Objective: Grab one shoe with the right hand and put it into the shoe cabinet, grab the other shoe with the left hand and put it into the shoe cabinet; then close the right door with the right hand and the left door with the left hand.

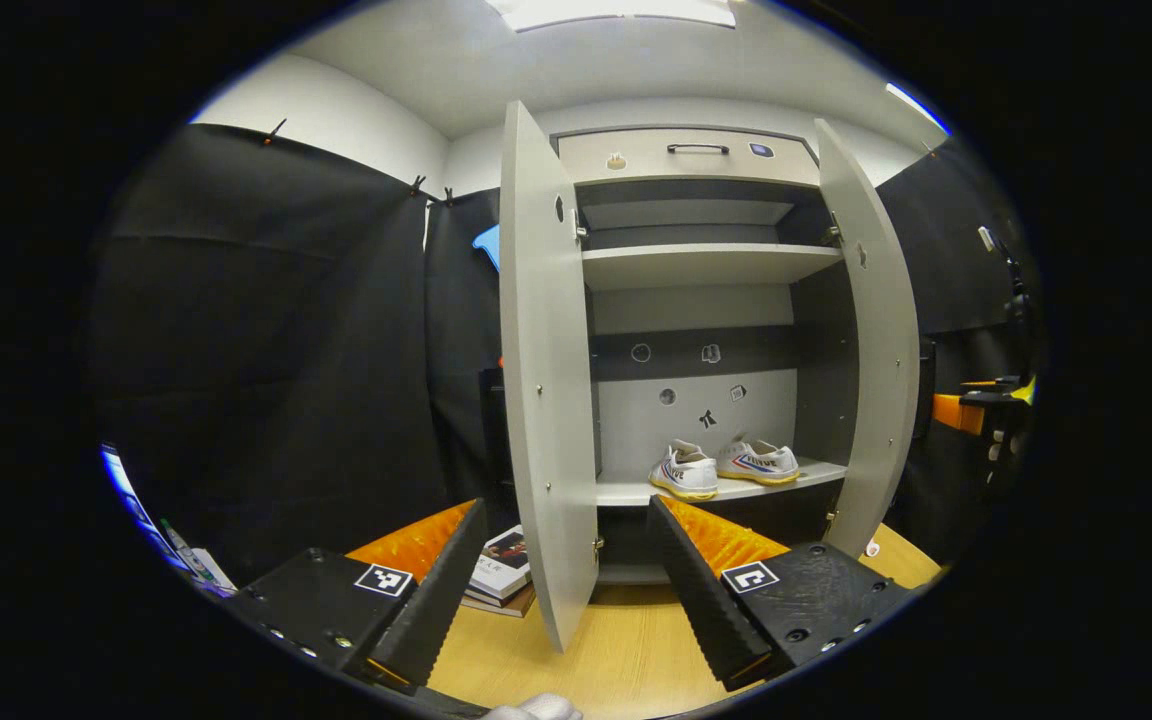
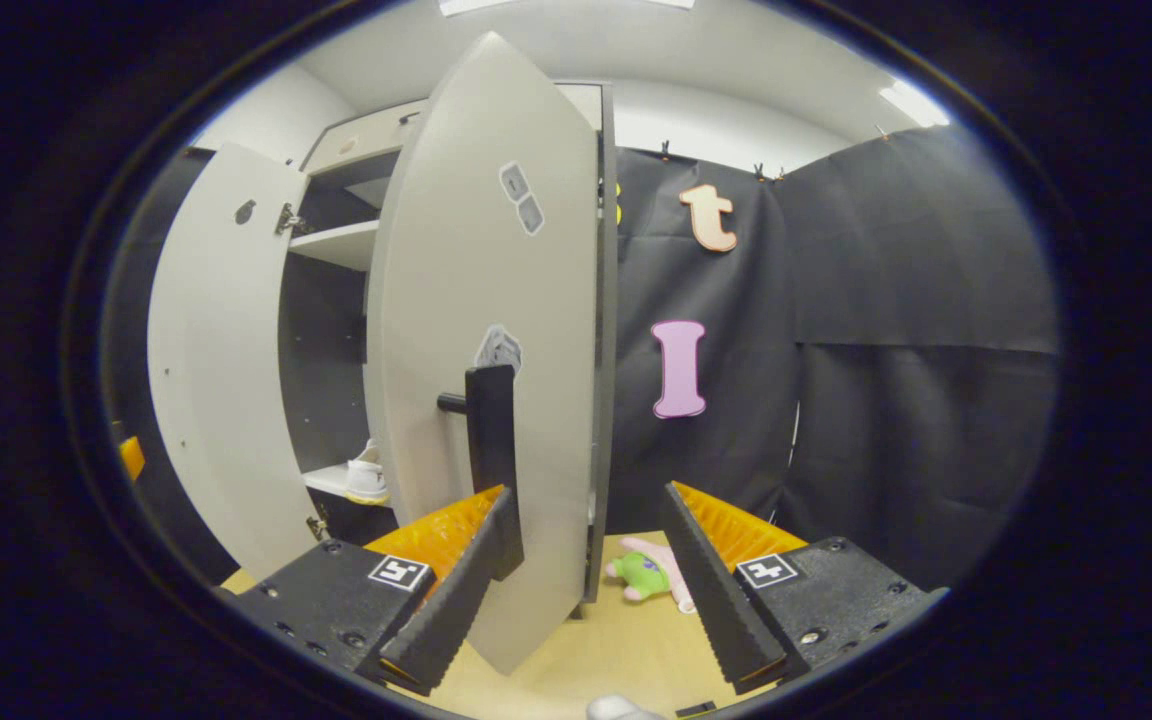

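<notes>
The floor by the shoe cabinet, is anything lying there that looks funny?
Yes. A green and pink plush toy lies flopped on the floor beside the right door, and a stack of books sits by the left door. Both shoes sit neatly inside.

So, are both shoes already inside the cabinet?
Yes. Both shoes stand on the lower shelf inside the cabinet, side by side.

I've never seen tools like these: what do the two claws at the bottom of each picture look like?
Both look alike. The left claw and right claw each have two long black fingers with ribbed inner faces and ridged orange backing. The fingers sit on chunky black blocks with screws, each bearing a small square black-and-white marker.
</notes>
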Tool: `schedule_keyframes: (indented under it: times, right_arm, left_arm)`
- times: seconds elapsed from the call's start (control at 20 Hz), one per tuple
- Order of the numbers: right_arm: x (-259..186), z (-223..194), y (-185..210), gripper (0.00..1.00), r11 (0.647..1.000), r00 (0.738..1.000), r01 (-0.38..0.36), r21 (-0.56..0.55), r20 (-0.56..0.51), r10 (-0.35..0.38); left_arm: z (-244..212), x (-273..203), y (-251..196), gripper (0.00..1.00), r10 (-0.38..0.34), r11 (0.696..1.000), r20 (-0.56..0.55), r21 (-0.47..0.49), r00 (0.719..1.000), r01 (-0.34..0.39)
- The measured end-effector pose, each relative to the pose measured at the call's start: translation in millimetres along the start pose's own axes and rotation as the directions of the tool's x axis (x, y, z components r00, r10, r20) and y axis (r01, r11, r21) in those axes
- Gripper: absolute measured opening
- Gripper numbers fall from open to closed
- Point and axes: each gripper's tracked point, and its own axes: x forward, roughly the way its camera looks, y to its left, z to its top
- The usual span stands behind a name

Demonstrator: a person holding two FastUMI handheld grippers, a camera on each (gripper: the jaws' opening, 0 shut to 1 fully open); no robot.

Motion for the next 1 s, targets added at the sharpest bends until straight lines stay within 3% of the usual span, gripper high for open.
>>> schedule_keyframes:
  times: [0.15,0.25,0.35,0.6,0.7,0.8,0.85,0.9,0.95,1.0]
  right_arm:
    - [-10.3,13.1,4.1,0.97,1.0,0.999,0.015,-0.009,0.037,-0.015]
    - [-13.4,19.3,17.8,0.97,1.0,0.998,-0.027,-0.002,0.057,0.027]
    - [-10.9,11.1,6.6,0.99,0.999,0.999,0.023,-0.044,0.026,-0.022]
    - [-21.0,16.8,-1.7,0.99,0.996,0.994,0.076,0.04,0.08,-0.079]
    - [-15.4,9.8,-13.5,0.99,0.992,0.991,0.121,0.036,0.049,-0.123]
    - [-5.4,-0.3,-0.5,0.98,0.995,0.996,0.091,0.033,0.009,-0.091]
    - [-5.2,1.3,4.5,0.92,0.996,0.996,0.089,0.018,0.009,-0.089]
    - [-0.3,3.2,11.9,0.98,0.997,0.997,0.072,0.012,0.011,-0.072]
    - [2.0,2.4,23.6,0.97,0.999,0.999,0.044,0.006,0.003,-0.044]
    - [5.6,1.9,36.8,0.9,1.0,1.0,0.014,-0.006,-0.001,-0.014]
  left_arm:
    - [0.2,1.3,7.5,0.96,0.0,1.0,0.002,0.0,1.0,0.0]
    - [1.6,1.7,14.6,0.96,0.002,1.0,0.003,0.004,1.0,-0.002]
    - [2.5,3.4,20.7,0.96,0.0,1.0,0.001,-0.006,1.0,0.0]
    - [2.0,3.0,31.8,0.96,-0.005,1.0,0.002,-0.001,1.0,0.005]
    - [1.1,4.1,35.2,0.96,-0.005,1.0,0.002,0.003,1.0,0.005]
    - [2.4,6.3,37.6,0.96,-0.008,1.0,0.004,-0.003,1.0,0.008]
    - [2.2,8.5,40.6,0.96,-0.007,1.0,0.003,-0.006,1.0,0.007]
    - [2.1,10.0,43.3,0.96,-0.006,1.0,0.001,-0.008,1.0,0.006]
    - [1.3,10.1,45.9,0.96,-0.005,1.0,0.0,-0.008,1.0,0.005]
    - [0.5,12.2,49.2,0.96,-0.003,1.0,0.001,-0.005,1.0,0.003]
